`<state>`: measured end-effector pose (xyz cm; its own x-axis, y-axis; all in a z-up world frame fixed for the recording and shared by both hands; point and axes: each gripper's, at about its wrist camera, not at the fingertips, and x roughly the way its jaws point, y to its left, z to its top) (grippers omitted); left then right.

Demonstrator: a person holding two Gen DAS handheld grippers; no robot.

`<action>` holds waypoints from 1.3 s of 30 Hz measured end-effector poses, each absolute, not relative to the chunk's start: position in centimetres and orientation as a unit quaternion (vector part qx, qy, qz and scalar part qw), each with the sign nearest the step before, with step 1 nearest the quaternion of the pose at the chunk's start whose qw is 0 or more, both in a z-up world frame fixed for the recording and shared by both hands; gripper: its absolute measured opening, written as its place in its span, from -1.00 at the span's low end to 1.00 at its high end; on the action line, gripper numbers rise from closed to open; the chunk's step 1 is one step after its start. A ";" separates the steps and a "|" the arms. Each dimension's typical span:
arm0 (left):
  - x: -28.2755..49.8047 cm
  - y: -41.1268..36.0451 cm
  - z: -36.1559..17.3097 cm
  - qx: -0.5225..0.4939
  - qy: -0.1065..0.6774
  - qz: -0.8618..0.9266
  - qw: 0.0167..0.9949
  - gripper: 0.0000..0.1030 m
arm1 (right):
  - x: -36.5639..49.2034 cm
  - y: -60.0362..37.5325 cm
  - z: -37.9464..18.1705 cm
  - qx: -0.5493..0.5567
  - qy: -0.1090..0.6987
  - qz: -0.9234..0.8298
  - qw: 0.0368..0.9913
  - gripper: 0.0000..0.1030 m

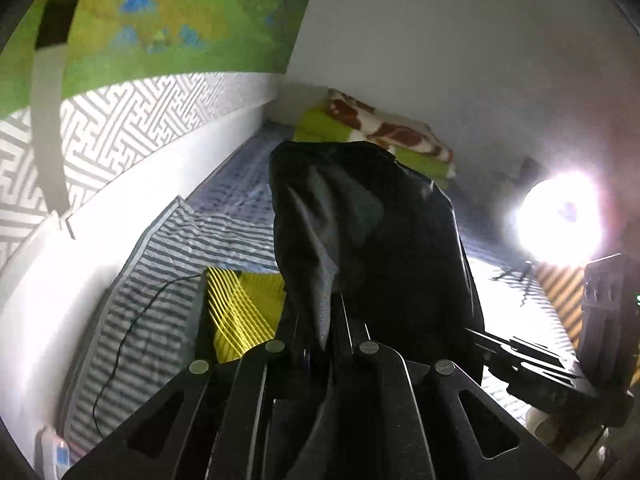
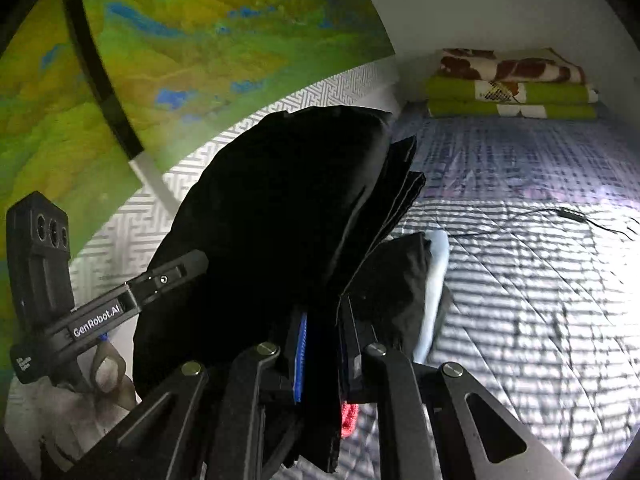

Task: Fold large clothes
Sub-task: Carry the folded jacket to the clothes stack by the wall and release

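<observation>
Bunching darkly, black garment (image 2: 280, 208) hangs in thick folded layers.

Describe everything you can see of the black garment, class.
The black garment is dark, smooth and slightly shiny, like thin woven cloth. It is bunched and lifted off the bed, draping over both grippers. The left gripper and right gripper are each shut on it. In the right view, stacked folded edges show.

Folded blankets (image 2: 508, 84) lie stacked at the bed's (image 2: 520, 280) far end.
</observation>
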<state>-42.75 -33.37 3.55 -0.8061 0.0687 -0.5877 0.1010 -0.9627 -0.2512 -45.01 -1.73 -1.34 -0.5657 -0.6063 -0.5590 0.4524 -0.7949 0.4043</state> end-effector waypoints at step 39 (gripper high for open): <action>-33.5 -27.6 -9.8 0.414 0.132 -0.898 0.072 -0.34 | -41.2 0.8 -12.2 0.444 0.064 -0.869 0.210 -0.11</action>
<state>-33.45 -27.59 -9.82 -0.6472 -0.0200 -0.7621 0.2386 -0.9548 -0.1775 -41.21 0.77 -12.24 -0.5172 -0.3083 -0.7984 0.4224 -0.9033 0.0752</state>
